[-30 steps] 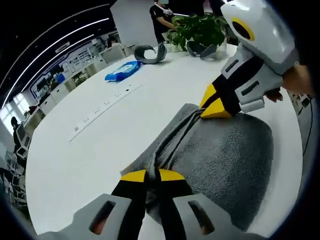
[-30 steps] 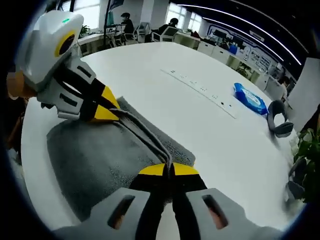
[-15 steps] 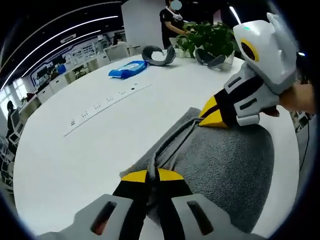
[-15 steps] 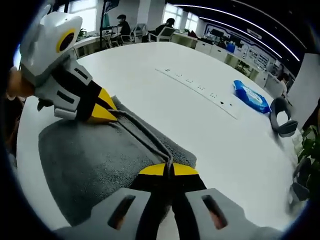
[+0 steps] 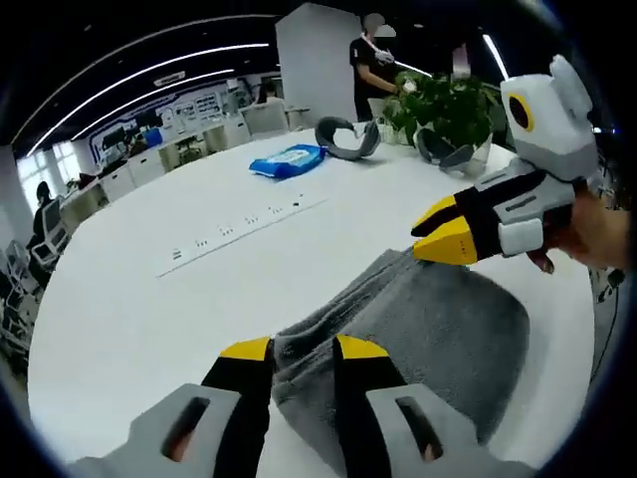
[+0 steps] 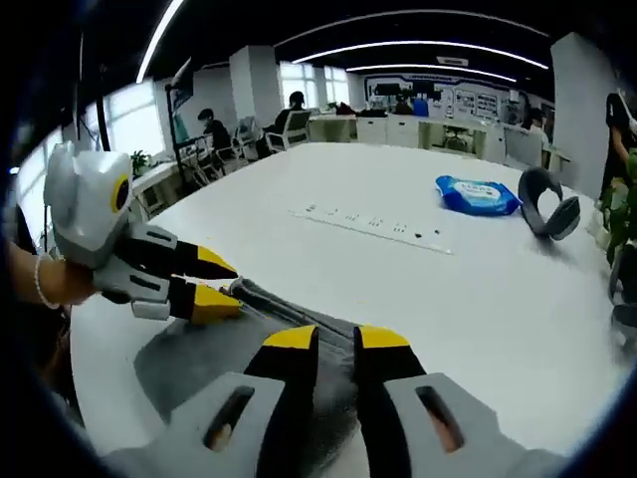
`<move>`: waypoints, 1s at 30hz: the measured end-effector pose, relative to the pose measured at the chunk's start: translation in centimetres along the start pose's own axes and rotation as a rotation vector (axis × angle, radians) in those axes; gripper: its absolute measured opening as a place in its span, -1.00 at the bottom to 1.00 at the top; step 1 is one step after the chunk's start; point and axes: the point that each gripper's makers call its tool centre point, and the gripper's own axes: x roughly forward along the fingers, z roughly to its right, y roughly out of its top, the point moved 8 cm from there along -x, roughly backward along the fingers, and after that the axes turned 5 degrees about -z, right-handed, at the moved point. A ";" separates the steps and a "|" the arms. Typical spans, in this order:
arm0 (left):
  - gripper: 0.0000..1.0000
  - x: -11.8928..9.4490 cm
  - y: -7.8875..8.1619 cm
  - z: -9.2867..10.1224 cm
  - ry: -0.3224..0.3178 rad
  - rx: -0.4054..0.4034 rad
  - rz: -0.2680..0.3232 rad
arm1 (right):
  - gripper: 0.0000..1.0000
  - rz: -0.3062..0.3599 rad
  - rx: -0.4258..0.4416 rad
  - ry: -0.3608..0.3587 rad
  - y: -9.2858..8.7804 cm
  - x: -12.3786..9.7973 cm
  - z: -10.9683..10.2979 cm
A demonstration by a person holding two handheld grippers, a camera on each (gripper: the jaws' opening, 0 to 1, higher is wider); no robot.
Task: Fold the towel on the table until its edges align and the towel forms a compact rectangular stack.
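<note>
A grey towel lies folded over on the white table, with its doubled edge towards the table's middle. My left gripper is open, its yellow tips on either side of the towel's near corner and clear of it. My right gripper comes in from the right, open, just above the towel's far corner. In the right gripper view the towel lies low on the table. My right gripper stands open over its edge there, and the left gripper hangs open at the other corner.
A blue packet, a grey curved headset and a potted plant stand at the table's far side. A white power strip runs across the middle. A person stands by the plant.
Both grippers were shut on the towel's folded edge; both have opened and let it go. Both have lifted and drawn back a little. The towel stays folded on the table.
</note>
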 end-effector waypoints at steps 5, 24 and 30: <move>-0.38 -2.9 0.3 0.5 0.008 -0.009 0.078 | -0.70 0.049 -0.022 -0.001 0.6 -3.4 -1.5; 0.37 -15.6 -3.4 2.3 0.050 -0.142 0.326 | -0.02 0.241 0.031 -0.012 -2.2 -16.2 -5.3; 0.53 -18.3 -5.4 3.3 0.076 -0.144 0.339 | 0.28 0.263 0.032 -0.031 -4.3 -18.2 -6.0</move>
